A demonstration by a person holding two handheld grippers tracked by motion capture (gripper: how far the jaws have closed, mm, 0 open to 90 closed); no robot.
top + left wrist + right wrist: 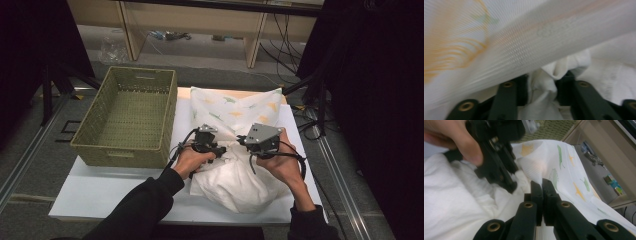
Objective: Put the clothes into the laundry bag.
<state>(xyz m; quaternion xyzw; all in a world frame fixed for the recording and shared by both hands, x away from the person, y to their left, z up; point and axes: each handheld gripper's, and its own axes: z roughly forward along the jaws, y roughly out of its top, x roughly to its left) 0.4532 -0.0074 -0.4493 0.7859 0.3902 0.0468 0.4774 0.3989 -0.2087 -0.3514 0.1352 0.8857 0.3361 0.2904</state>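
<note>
My left gripper (212,146) pinches a fold of the white pillow (235,182); my right gripper (245,141) is clamped on the printed pillowcase (235,107) edge ahead of it. Both lie on the white desk (100,192). A woven basket (127,117) sits left of my grippers, grey floor (30,130) around.

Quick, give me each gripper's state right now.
Left gripper: shut on white pillow fabric bunched between its jaws.
Right gripper: shut on the printed pillowcase edge.
</note>
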